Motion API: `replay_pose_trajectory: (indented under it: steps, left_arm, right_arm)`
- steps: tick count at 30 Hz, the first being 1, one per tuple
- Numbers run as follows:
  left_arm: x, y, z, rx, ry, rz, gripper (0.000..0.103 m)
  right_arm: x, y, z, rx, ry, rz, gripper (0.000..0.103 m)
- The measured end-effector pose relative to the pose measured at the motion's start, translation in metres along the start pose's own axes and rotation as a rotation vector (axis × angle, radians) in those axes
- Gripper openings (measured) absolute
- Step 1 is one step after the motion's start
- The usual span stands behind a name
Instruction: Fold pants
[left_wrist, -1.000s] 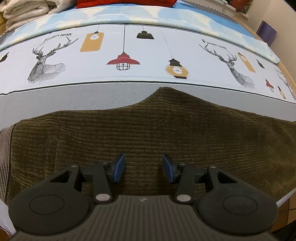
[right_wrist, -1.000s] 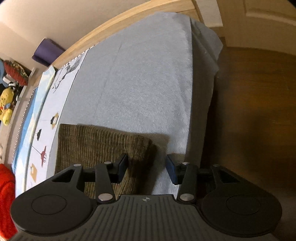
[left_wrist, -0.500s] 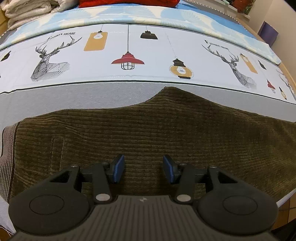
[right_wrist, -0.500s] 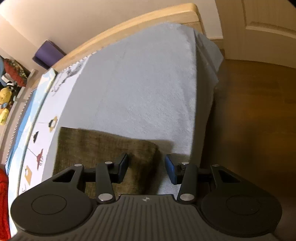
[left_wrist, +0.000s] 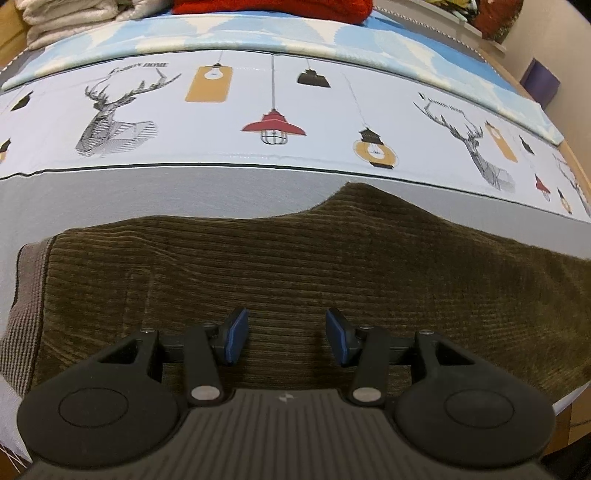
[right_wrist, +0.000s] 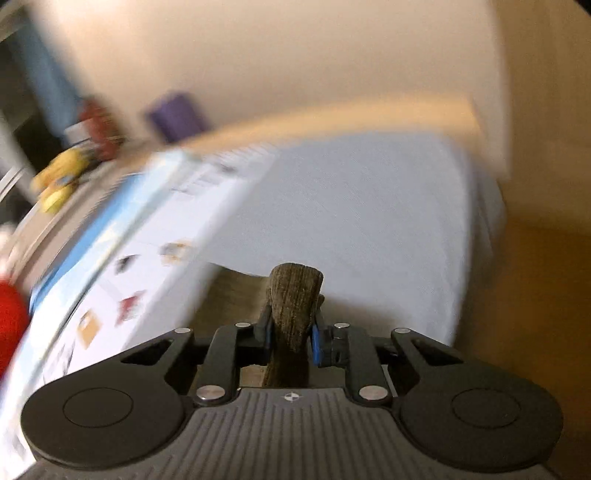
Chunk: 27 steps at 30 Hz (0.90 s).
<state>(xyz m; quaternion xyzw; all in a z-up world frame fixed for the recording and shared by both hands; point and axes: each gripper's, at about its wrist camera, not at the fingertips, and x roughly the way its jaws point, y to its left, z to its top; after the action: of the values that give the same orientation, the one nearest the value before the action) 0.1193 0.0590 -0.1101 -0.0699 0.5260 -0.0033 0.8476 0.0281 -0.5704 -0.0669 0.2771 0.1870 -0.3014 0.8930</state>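
Olive corduroy pants (left_wrist: 314, 273) lie flat along the bed (left_wrist: 155, 195) edge; the right tool (right_wrist: 291, 334) is closing on the pinched leg hem to fold it over, while the left tool (left_wrist: 286, 336), half open and empty, hovers above the hip area, ready to steady it

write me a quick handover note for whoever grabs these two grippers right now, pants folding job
Left gripper: jaws apart, empty, hovering over the upper part of the pants, near the waistband.
Right gripper: jaws closing on a bunched bit of the leg end, which stands up between the pads; the view is blurred with motion.
Pants: olive corduroy, lying lengthwise along the near edge of the bed, already doubled leg on leg by the look of it.
Done: leg end picked up.
Left: probably carry that end over toward the waistband, lay it down, smooth, fold again if needed.
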Motion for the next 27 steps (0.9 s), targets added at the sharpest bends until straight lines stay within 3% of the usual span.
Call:
replay_pose_trajectory:
  steps: [4, 8, 11, 13, 15, 16, 19, 23, 25, 27]
  left_arm:
    - [-0.006, 0.016, -0.001, -0.022, -0.005, 0.001, 0.052]
    - [-0.014, 0.035, -0.004, -0.058, -0.012, 0.003, 0.052]
    - [-0.019, 0.049, -0.006, -0.089, -0.016, 0.000, 0.052]
    - [-0.024, 0.058, -0.009, -0.103, -0.018, -0.006, 0.052]
    - [-0.028, 0.066, -0.012, -0.115, -0.022, -0.012, 0.052]
    - [-0.029, 0.069, -0.013, -0.117, -0.025, -0.014, 0.052]
    - [-0.035, 0.079, -0.014, -0.125, -0.041, -0.016, 0.052]
    - [-0.037, 0.090, -0.014, -0.155, -0.044, -0.015, 0.053]
    - [-0.036, 0.091, -0.013, -0.156, -0.041, -0.019, 0.053]
    - [-0.035, 0.090, -0.013, -0.147, -0.040, -0.019, 0.053]
  right_arm:
    - [-0.086, 0.126, -0.046, -0.465, -0.202, 0.224, 0.020]
    - [-0.168, 0.222, -0.146, -0.803, -0.267, 0.525, 0.022]
    - [-0.199, 0.265, -0.248, -1.089, -0.117, 0.757, 0.038]
    - [-0.200, 0.273, -0.305, -1.239, 0.118, 0.873, 0.038]
    - [-0.202, 0.268, -0.343, -1.338, 0.269, 0.909, 0.038]
    - [-0.206, 0.263, -0.351, -1.358, 0.276, 0.910, 0.038]
    - [-0.210, 0.259, -0.341, -1.300, 0.239, 0.910, 0.041]
    - [-0.195, 0.273, -0.319, -1.193, 0.174, 0.806, 0.053]
    - [-0.177, 0.281, -0.321, -1.206, 0.239, 0.773, 0.057]
    - [-0.158, 0.291, -0.330, -1.263, 0.372, 0.764, 0.057]
